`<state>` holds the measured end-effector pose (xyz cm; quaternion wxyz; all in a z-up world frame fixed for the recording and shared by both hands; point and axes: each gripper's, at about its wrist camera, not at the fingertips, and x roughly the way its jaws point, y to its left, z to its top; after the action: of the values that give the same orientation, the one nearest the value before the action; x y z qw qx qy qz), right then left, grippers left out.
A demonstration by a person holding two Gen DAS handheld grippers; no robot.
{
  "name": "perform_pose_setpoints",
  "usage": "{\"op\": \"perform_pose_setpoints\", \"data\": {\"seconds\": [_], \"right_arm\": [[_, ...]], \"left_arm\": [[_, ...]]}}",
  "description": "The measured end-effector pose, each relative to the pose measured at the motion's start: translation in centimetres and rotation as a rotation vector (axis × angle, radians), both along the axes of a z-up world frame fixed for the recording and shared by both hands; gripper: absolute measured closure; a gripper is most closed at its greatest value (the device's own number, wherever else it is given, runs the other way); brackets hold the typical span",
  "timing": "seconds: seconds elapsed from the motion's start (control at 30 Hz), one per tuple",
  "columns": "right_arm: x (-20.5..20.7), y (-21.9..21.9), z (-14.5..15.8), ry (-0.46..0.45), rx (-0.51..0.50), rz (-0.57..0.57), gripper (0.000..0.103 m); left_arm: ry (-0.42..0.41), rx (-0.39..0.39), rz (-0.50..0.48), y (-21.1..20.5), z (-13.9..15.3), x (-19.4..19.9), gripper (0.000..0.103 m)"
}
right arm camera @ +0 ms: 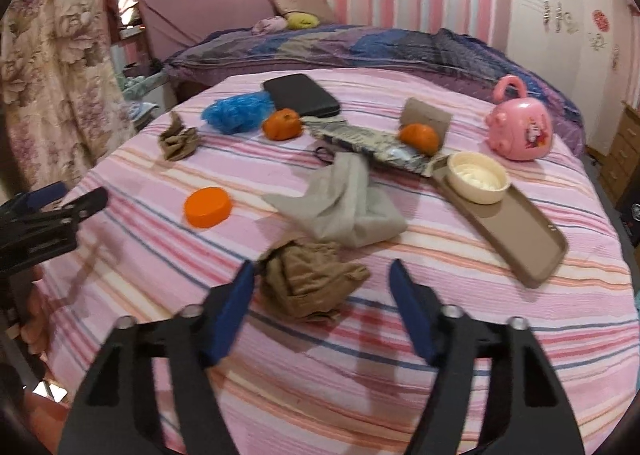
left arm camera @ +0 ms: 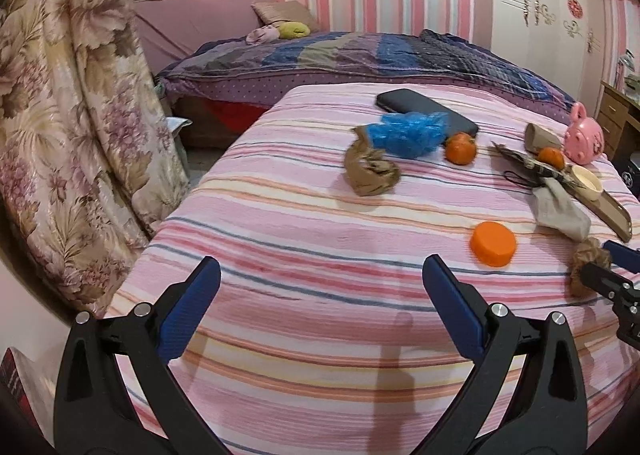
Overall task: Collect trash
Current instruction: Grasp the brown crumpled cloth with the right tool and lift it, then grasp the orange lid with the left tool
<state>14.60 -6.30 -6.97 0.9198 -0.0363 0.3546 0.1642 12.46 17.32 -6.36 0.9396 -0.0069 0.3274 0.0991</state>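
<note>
Left gripper (left arm camera: 320, 275) is hovering over bare striped bedspread (left arm camera: 280, 335), jaws standing wide, holding nothing.

Trash on the spread, left to right in the right wrist view: crumpled brown paper (right arm camera: 178, 143) is sitting at the far left, blue plastic bag (right arm camera: 236, 113) is lying behind it and touching the black case (right arm camera: 300, 95). Orange lid (right arm camera: 208, 207) is lying alone, apart from the rest. Tangerine (right arm camera: 282, 123) is sitting just beside the bag. Grey cloth (right arm camera: 344, 203) is lying mid-spread, its near edge overlapping a second brown paper wad (right arm camera: 308, 283).

Right gripper (right arm camera: 322, 283) is straddling that wad, jaws wide, blue pads (right arm camera: 236, 307) either side; left pad seems to be touching it, not clamping.

Further right: second tangerine (right arm camera: 420, 138) is resting on a foil wrapper (right arm camera: 376, 145), cream bowl (right arm camera: 478, 177) is sitting on a tan phone case (right arm camera: 516, 231), pink toy (right arm camera: 520, 127) is standing behind.
</note>
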Motion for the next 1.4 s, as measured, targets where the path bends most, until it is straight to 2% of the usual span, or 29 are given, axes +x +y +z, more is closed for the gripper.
{"op": "perform_pose_setpoints", "data": {"seconds": [0.13,0.27,0.33,0.53,0.7,0.83,0.93,1.0,1.3,1.4], "right_arm": [[-0.5,-0.5,0.6,-0.035,0.002,0.012,0.054],[-0.7,-1.9,1.5,-0.092,-0.019,-0.028,0.054],[-0.5,-3.3,1.9,-0.106,-0.022,-0.061,0.054],[0.7,-6.9,2.4,-0.100,-0.018,-0.126,0.054],[1.5,-10.0,2.7,-0.091,0.002,-0.176,0.054],[1.9,-11.7,2.7,-0.083,0.006,-0.197,0.054],[2.0,-12.6,2.8,-0.083,0.014,-0.208,0.054],[2.1,-13.2,2.9,-0.082,0.026,-0.213,0.054],[1.0,-16.4,3.5,-0.095,0.033,-0.237,0.054],[0.4,-17.7,3.8,-0.104,0.040,-0.251,0.054]], "left_arm": [[0.004,-0.003,-0.035,-1.8,0.1,0.5,0.005],[0.027,-0.033,-0.080,-4.3,-0.1,1.4,0.005],[0.039,-0.010,-0.090,-5.8,-0.2,1.9,0.005],[0.100,-0.006,-0.109,-9.2,-0.9,4.2,0.008],[0.177,-0.059,-0.112,-9.7,-2.0,5.9,0.033],[0.182,-0.105,-0.101,-9.8,-2.2,6.7,0.037],[0.186,-0.070,-0.101,-10.8,-2.3,6.9,0.051],[0.181,-0.062,-0.105,-11.3,-2.2,6.6,0.064],[0.131,-0.026,-0.018,-11.7,-1.2,4.6,0.064],[0.085,0.017,0.003,-12.7,-0.1,3.4,0.064]]}}
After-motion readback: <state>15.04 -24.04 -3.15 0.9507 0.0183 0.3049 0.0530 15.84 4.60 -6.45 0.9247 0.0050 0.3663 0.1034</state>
